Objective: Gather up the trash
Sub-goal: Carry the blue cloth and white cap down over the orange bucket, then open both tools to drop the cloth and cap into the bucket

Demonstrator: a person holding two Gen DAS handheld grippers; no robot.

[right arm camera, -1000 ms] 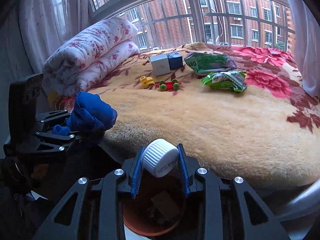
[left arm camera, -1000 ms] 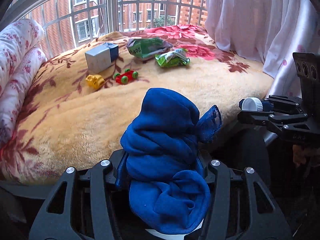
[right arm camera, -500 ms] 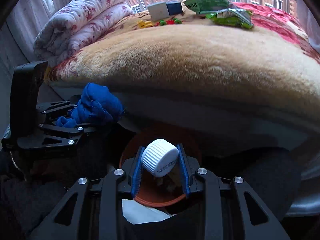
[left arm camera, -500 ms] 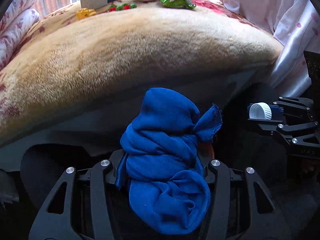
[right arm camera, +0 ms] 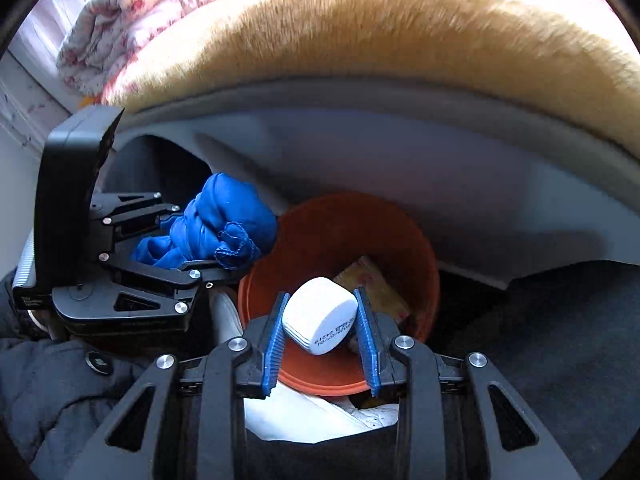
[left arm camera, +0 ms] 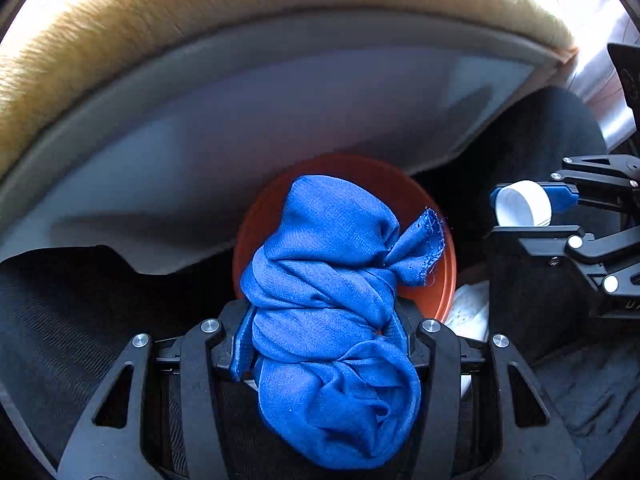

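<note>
bin at the foot of the bed

the bin [right arm camera: 340, 236] stands on the floor just below the bed [right arm camera: 400, 36] edge. the right gripper [right arm camera: 320, 332] hangs over its near rim with the cap [right arm camera: 320, 316] between the jaws. the left gripper [right arm camera: 208, 248] sits to its left, over the bin's left rim, carrying the cloth [left arm camera: 332, 300]. a wrapper [right arm camera: 376, 288] lies inside the bin. a rolled quilt [right arm camera: 120, 32] lies on the bed, far left.

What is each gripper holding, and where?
Left gripper: bunched blue cloth, clamped around its middle. Right gripper: white cap, pinched across its sides.
</note>
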